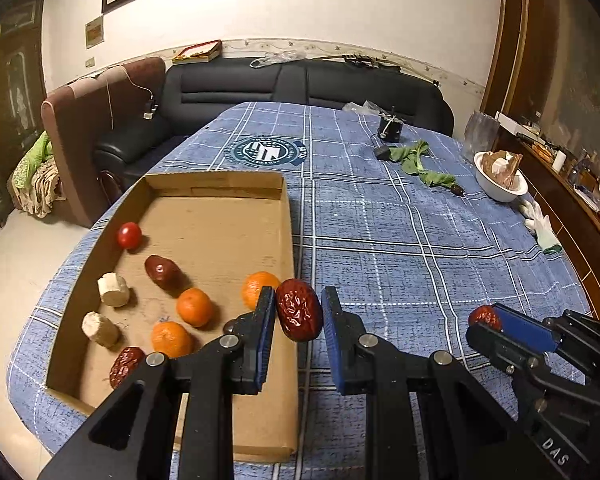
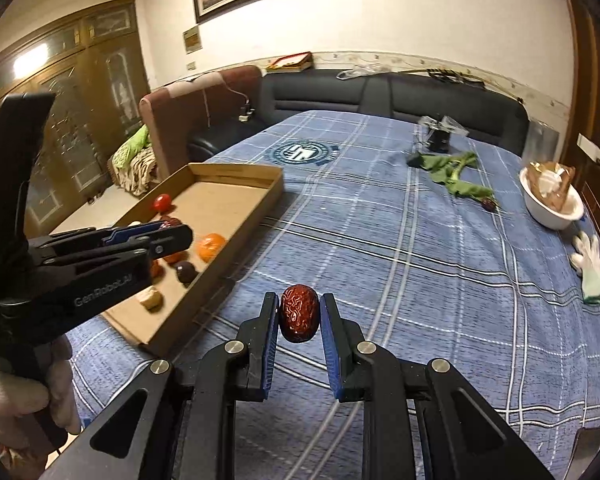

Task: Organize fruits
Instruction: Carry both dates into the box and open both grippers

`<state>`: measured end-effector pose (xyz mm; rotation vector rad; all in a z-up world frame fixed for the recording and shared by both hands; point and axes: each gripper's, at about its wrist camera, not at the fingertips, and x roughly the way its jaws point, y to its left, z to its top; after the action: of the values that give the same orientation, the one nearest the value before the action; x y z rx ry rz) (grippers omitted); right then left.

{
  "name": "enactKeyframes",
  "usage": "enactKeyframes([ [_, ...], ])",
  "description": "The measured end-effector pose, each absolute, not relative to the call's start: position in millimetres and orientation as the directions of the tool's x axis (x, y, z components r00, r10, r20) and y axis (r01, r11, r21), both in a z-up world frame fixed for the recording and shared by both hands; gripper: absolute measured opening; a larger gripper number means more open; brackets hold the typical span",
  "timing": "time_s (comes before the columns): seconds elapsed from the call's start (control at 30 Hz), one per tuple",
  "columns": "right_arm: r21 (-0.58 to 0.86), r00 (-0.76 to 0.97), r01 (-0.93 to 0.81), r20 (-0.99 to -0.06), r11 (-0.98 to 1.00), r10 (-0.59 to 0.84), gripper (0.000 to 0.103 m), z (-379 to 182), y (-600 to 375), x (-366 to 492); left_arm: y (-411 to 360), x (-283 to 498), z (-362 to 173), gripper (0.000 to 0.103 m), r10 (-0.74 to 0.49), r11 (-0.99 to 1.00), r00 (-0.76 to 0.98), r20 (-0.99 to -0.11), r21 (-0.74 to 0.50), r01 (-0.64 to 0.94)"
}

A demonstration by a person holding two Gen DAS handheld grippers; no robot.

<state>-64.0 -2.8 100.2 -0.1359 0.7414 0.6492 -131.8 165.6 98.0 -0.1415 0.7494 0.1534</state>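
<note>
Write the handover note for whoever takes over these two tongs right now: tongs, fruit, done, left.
Left tongs: shut on a red date, beside the cardboard tray's right rim.
Right tongs: shut on another red date, above the blue cloth.
Done: three oranges, two dates, a tomato and two pale chunks lie in the tray.
Left: probably set both held dates in the tray.

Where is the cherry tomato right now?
In the left wrist view, the cherry tomato lies inside the cardboard tray, against its left wall toward the far end, just beyond a smooth red date.
</note>
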Motion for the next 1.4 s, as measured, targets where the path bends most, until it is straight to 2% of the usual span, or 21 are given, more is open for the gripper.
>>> enactKeyframes([
  [0.47, 0.076, 0.504, -0.676, -0.679, 0.733, 0.534, 0.023, 104.5, 55.3, -67.1, 212.9, -133.7, 97.5, 0.023, 0.135, 0.965, 0.711, -0.69, -0.071, -0.252],
  [0.63, 0.086, 0.479, -0.699, -0.681, 0.71, 0.554, 0.023, 107.3, 78.3, -57.4, 250.6, -116.9, 99.9, 0.023, 0.132, 0.958, 0.689, -0.713, -0.085, -0.273],
  [0.93, 0.131, 0.424, -0.716, -0.698, 0.686, 0.576, 0.023, 99.7, 133.5, -15.0, 290.9, -54.9, 87.3, 0.023, 0.137, 0.962, 0.606, -0.783, -0.042, -0.271],
  [1.17, 0.086, 0.411, -0.735, -0.733, 0.673, 0.542, 0.023, 81.1, 176.6, 12.2, 316.7, -6.2, 61.0, 0.023, 0.076, 0.952, 0.533, -0.843, -0.098, -0.29],
  [1.4, 0.1, 0.362, -0.745, -0.771, 0.66, 0.525, 0.024, 60.7, 199.3, 31.8, 329.3, 20.2, 41.3, 0.023, 0.023, 0.944, 0.477, -0.879, -0.137, -0.3],
])
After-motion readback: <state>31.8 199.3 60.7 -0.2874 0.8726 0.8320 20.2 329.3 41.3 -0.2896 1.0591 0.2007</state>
